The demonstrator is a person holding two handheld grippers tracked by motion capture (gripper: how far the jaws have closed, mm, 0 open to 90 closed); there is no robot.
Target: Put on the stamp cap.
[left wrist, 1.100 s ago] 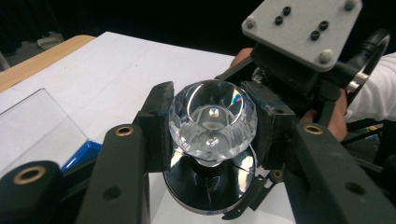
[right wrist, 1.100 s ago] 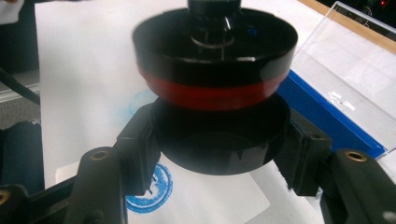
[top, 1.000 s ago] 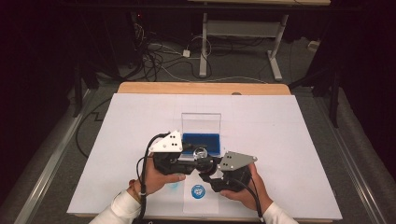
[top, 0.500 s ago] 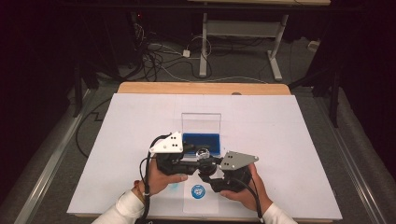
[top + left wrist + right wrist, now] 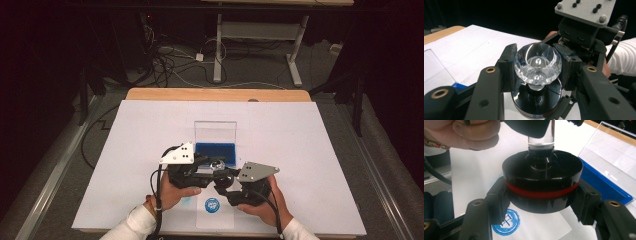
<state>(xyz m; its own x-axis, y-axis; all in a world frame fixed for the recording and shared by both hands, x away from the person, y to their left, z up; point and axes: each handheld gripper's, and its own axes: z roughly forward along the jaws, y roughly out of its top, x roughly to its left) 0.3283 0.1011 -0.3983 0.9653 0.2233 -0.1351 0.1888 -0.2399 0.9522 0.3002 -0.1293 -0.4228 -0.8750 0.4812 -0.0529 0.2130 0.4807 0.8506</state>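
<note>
Left tongs [image 5: 537, 72] are clamped on a faceted crystal knob [image 5: 537, 63], 1 jaw on each side of it, and that's really clear in the left gripper view: the clear knob sits on a short neck above a shiny black round base [image 5: 537, 102]. Right tongs [image 5: 541, 202] are clamped on that same base [image 5: 541, 185], and the right gripper view shows something the other misses: a red band [image 5: 541, 192] running round the black disc, with the jaw pads pressed against both sides of it.

From the high view the whole thing is tiny, just a glint [image 5: 218, 164] between the 2 tools, held above the near middle of the desk [image 5: 310, 150], which is covered in white paper. That view does give the layout though: a clear-lidded box with a blue base [image 5: 215, 148] stands open just far of the tongs, and a round blue stamp mark [image 5: 212, 204] lies on a paper slip near the desk's near edge, right under the hands. Same blue mark [image 5: 506, 222] peeks out under the base in the right gripper view, with the box [image 5: 609, 175] off to the right. Left hand [image 5: 175, 192] and right hand [image 5: 262, 205] wrap the tool bodies, so the grey plates hide most of the grip from above.
</note>
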